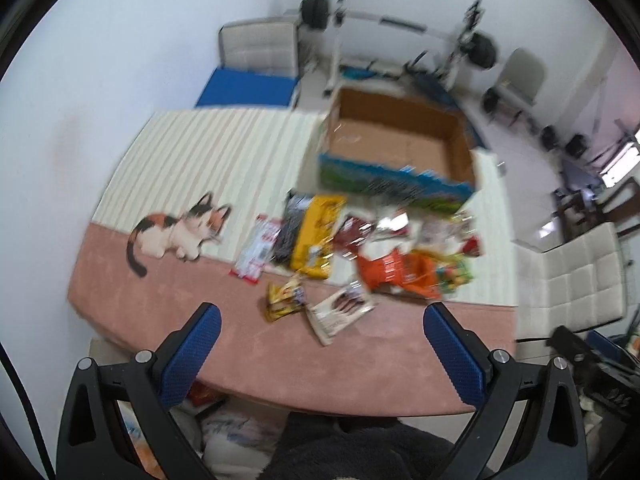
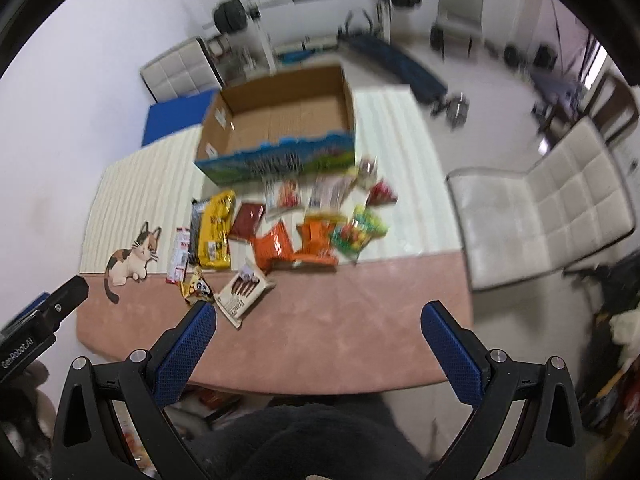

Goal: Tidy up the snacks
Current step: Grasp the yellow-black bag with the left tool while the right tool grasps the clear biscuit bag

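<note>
Several snack packets lie in a loose pile on a pink and cream mat. Among them are a yellow bag [image 1: 316, 236] [image 2: 218, 230], orange bags [image 1: 396, 272] [image 2: 296, 244], a beige chocolate-stick box [image 1: 340, 312] [image 2: 242, 294] and a red-white packet [image 1: 258, 250] [image 2: 181, 254]. An open cardboard box [image 1: 400, 148] [image 2: 280, 124] stands behind the pile and looks empty. My left gripper [image 1: 322, 312] is open and empty, held above the mat's near edge. My right gripper [image 2: 318, 312] is open and empty, also above the near edge.
A cat picture [image 1: 176, 232] [image 2: 132, 258] is printed at the mat's left. A white padded chair [image 2: 552, 200] [image 1: 576, 284] stands to the right. Gym equipment [image 1: 400, 28] and a blue pad [image 1: 248, 88] sit behind. The left gripper's body [image 2: 44, 320] shows at the right view's left edge.
</note>
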`<state>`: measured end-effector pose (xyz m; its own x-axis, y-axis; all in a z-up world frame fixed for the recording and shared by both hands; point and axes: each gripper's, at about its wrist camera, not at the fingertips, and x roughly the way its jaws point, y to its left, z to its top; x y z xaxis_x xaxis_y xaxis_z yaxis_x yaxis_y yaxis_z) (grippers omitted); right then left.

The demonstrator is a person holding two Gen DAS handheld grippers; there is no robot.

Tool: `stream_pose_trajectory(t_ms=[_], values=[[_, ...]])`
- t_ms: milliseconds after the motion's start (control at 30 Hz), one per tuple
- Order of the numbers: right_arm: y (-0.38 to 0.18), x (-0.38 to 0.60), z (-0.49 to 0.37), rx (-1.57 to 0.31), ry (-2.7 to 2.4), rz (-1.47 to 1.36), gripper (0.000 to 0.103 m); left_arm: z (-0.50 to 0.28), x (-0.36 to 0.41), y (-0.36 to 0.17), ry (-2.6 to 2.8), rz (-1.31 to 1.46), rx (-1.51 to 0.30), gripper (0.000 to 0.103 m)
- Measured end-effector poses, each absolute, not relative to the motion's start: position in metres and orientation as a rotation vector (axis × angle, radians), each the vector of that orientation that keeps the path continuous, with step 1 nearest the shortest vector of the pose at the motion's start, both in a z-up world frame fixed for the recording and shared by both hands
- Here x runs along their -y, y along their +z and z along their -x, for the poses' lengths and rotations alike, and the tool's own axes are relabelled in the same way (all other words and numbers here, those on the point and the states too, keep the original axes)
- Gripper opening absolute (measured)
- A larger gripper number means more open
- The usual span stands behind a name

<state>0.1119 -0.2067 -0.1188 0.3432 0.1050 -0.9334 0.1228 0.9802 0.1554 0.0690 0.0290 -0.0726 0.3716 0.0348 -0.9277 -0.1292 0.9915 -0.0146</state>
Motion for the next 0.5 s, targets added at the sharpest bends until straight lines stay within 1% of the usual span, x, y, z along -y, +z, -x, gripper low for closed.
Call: stream_pose_trajectory(t_ms=[133, 267, 500], values=[[-0.181, 0.214, -0.152, -1.318, -0.011, -0.267, 0.103, -0.1, -0.044, -0.124, 0.13, 0.095, -1.292, 0.103], [-0.234, 0.218, -0.193, -1.38, -0.018, -0.288, 0.103, -0.13, -0.054, -0.165, 0.153, 0.087, -1.345, 0.103], [-0.309, 0.221, -0.275, -1.447, -0.01, -0.332, 0.103, -0.192, -0.062, -0.233, 0.162, 0.108, -1.424, 0.103]])
